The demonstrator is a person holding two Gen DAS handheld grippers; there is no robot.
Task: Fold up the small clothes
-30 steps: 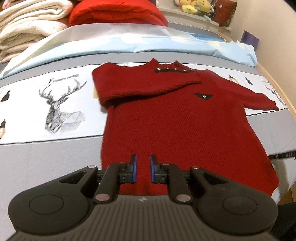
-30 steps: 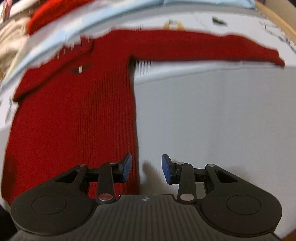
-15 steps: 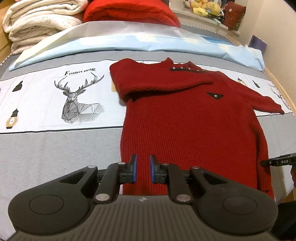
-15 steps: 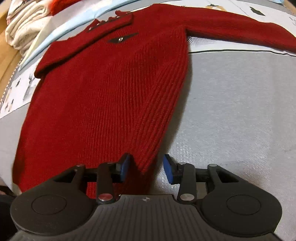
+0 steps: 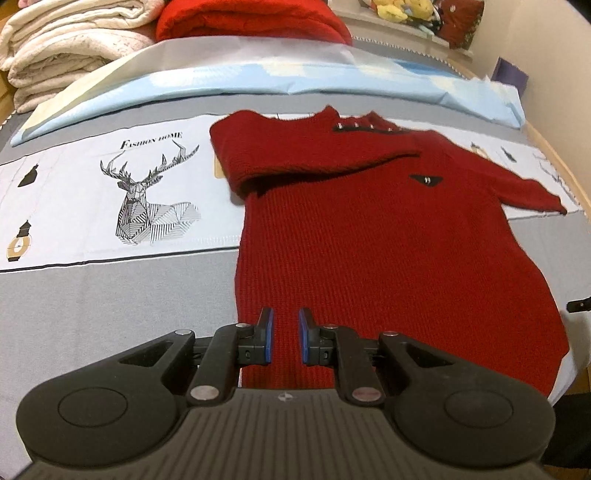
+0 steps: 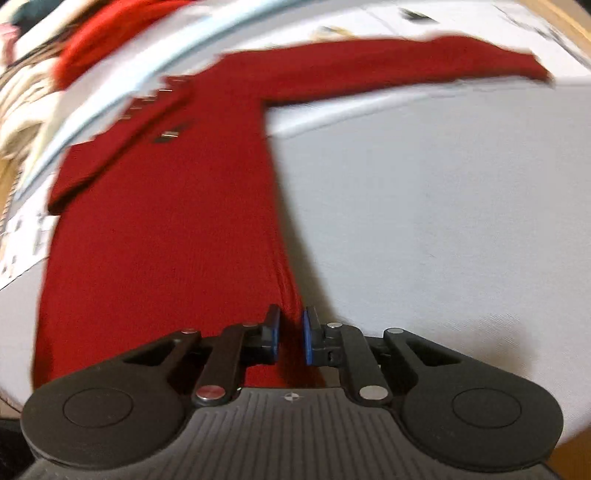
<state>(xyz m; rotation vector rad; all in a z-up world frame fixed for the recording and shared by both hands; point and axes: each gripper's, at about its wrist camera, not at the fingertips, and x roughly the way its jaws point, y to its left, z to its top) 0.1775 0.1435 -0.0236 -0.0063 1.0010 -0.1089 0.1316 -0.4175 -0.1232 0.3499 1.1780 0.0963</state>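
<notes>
A small red knit sweater (image 5: 376, 236) lies flat on the bed, neck at the far end. Its left sleeve (image 5: 306, 158) is folded across the chest; its right sleeve (image 6: 399, 70) lies stretched out to the side. My left gripper (image 5: 283, 338) hovers over the hem near the lower left corner, jaws nearly closed with a narrow gap, holding nothing. My right gripper (image 6: 291, 338) is at the sweater's (image 6: 166, 229) lower right edge, jaws closed on the fabric edge. The right wrist view is blurred.
The bed has a grey cover (image 5: 110, 295) with a white deer-print band (image 5: 147, 192). A light blue sheet (image 5: 295, 77), folded cream blankets (image 5: 70, 48) and a red blanket (image 5: 251, 18) lie at the far end. The bed's wooden edge (image 5: 554, 162) runs along the right.
My right gripper's jaws have closed from wide open onto the sweater's lower right edge. My left gripper drifted left relative to the sweater, its jaws unchanged.
</notes>
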